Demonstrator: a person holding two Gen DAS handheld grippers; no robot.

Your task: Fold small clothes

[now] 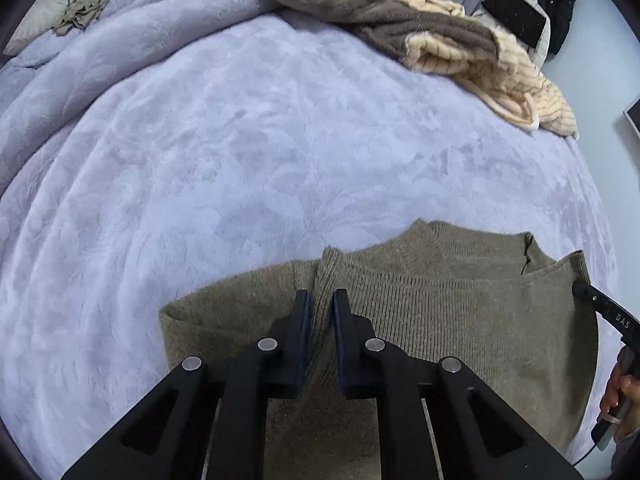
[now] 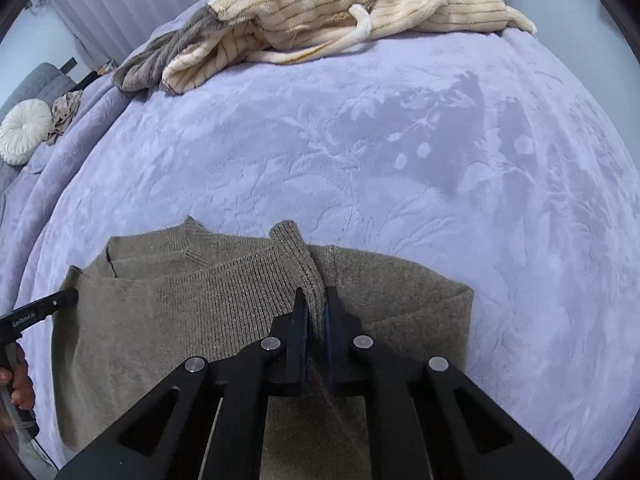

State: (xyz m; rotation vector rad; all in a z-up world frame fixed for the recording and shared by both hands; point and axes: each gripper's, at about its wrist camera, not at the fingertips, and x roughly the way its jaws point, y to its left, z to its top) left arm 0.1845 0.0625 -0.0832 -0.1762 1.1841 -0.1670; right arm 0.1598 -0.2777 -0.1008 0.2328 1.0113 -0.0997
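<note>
Left wrist view: lavender blanket (image 1: 240, 152) fills the frame, olive knit sweater (image 1: 440, 320) at lower centre. Left gripper (image 1: 320, 300) and right gripper (image 2: 316, 300) each pinch a sweater fold; "DAS" is printed on the right gripper's finger.

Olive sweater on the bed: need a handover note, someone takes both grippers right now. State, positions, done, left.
Left gripper: shut on a ribbed sleeve cuff of the olive sweater.
Right gripper: shut on the other ribbed cuff.
The sweater lies flat on the lavender blanket, neckline away from you, both cuffs brought in over the chest.
Done: body spread out, both sleeves gripped and drawn inward.
Left: lay the sleeves down, then probably fold the body and set it aside.
Striped cream garment and grey fleece lie unfolded at the far edge.
</note>
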